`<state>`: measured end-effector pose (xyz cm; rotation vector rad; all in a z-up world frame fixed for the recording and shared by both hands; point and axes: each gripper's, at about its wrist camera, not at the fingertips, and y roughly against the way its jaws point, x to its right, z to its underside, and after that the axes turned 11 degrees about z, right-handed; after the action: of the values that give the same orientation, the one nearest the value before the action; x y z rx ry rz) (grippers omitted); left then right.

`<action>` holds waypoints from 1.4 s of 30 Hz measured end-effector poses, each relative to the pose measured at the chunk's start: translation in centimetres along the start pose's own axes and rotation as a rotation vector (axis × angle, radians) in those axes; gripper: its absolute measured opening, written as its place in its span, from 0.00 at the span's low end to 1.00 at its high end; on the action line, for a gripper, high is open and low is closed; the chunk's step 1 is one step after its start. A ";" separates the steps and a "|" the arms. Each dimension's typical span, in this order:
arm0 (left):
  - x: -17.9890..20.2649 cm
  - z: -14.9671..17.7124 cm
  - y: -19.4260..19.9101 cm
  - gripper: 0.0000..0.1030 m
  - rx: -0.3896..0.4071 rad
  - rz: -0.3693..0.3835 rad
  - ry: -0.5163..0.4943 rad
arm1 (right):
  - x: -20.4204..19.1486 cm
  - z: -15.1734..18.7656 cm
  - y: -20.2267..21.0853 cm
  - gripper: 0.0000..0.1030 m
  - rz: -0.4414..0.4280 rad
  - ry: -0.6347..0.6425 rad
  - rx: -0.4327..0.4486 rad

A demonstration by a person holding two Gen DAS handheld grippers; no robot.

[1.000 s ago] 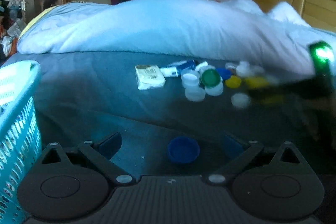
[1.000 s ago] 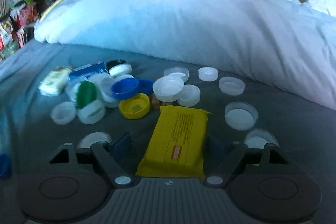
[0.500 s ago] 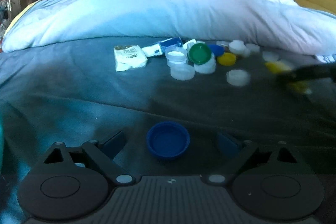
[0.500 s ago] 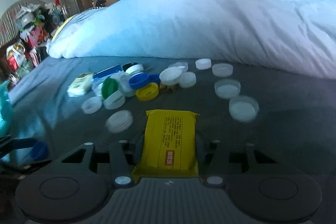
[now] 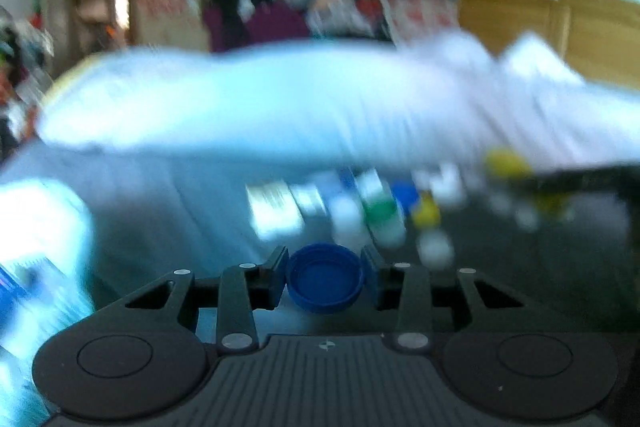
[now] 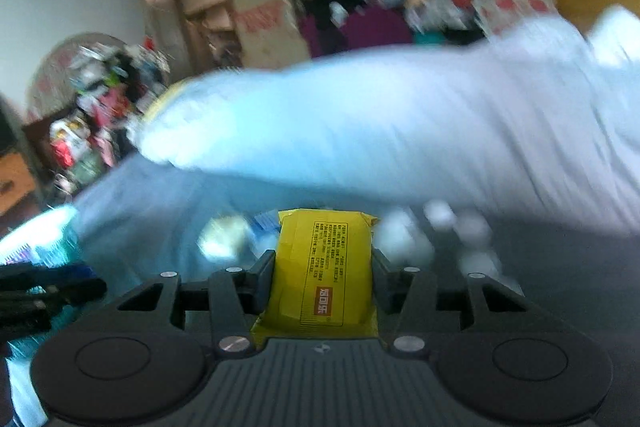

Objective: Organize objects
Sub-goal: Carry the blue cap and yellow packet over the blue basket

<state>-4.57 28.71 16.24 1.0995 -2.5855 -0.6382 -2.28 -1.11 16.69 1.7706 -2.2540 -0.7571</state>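
Where the left wrist view looks along its fingers, the left gripper (image 5: 325,277) is closed on a blue bottle cap (image 5: 325,278), its open side facing the camera, with one finger touching each side of it. Everything past the cap is smeared by motion blur. Beyond the cap, on the dark grey bedsheet (image 5: 160,211), lies a loose heap of caps (image 5: 384,215), among which white, green, blue and yellow ones can be told apart, and a pale packet (image 5: 274,209) lies just left of the heap. Behind the heap runs a long white duvet (image 5: 280,99). Left of the cap, at the picture's edge, is part of a turquoise basket (image 5: 36,267). To the right of the heap the other gripper shows as a dark blurred bar with something yellow at its tip.

From the right wrist view, the right gripper (image 6: 323,279) is clamped on a yellow packet (image 6: 323,271), which stands lengthwise between the fingers and bears small dark print and a red label. White caps (image 6: 440,227) lie blurred on the sheet beyond the packet and to its right. The duvet (image 6: 360,123) fills the space behind them. Far left of the packet, the turquoise basket (image 6: 32,235) is just visible.
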 end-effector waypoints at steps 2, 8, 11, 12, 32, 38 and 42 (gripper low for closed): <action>-0.9 -2.4 2.8 0.39 0.070 -0.063 -0.007 | -2.6 -2.7 1.0 0.50 -0.047 0.024 0.058; -7.3 -7.8 11.8 0.39 0.209 -0.336 0.029 | -12.5 -10.2 3.9 0.50 -0.243 0.090 0.175; -11.2 -8.6 15.8 0.39 0.234 -0.463 0.081 | -17.9 -12.5 4.8 0.50 -0.331 0.146 0.195; -12.4 -8.8 16.9 0.39 0.233 -0.504 0.103 | -19.8 -13.2 5.0 0.50 -0.363 0.162 0.191; -24.4 -3.7 20.2 0.39 -0.007 -0.619 0.361 | -42.4 -9.6 6.0 0.50 -0.577 0.385 -0.098; -25.7 -2.9 19.9 0.38 -0.008 -0.599 0.372 | -43.5 -8.9 4.8 0.50 -0.575 0.397 -0.115; -25.8 -2.6 19.5 0.38 -0.012 -0.593 0.373 | -43.5 -8.9 4.3 0.50 -0.569 0.399 -0.121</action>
<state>1.96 58.80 26.39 1.8035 -1.9354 -0.4973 9.93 38.30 33.75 2.2812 -1.4367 -0.5379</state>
